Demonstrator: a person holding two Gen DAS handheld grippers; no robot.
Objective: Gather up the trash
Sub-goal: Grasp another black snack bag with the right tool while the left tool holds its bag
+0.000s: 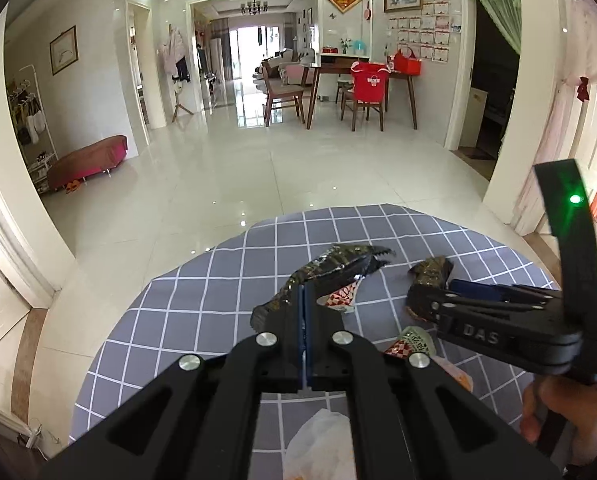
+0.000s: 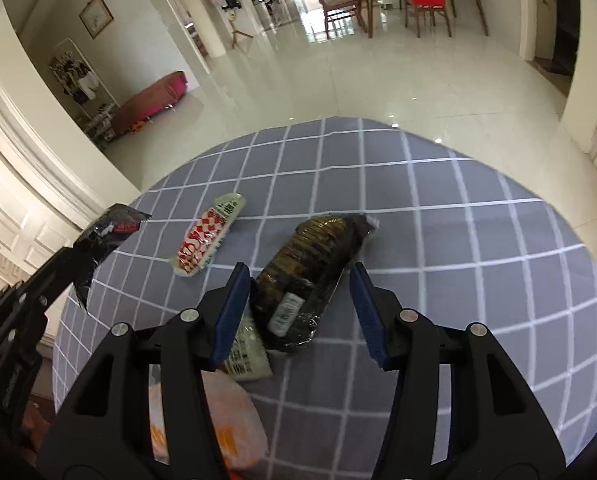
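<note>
Left claw (image 1: 305,304) is pressed together, pinching a black wrapper (image 1: 338,266) lifted off the worktop (image 2: 458,240). Right claw (image 2: 298,280) is spread astride a dark packet (image 2: 310,268), pads apparently not yet gripping. Next, probably: squeeze, then lift.

A cloth-covered round table (image 2: 478,264) is standing in the foreground, with open floor (image 1: 234,168) stretching beyond it toward a dining table (image 1: 362,70) with chairs at the far end. On the cloth, a large wrapper (image 2: 310,276) is lying between the right gripper's (image 2: 298,304) spread fingers, just touching the left one. A checkered wrapper (image 2: 208,236) is lying to its left, well apart. A plastic bag (image 2: 226,420) is sitting nearer, under that gripper. At the left edge, the left gripper (image 1: 304,304) is pinching a crumpled wrapper (image 1: 338,266) above the table.
</note>
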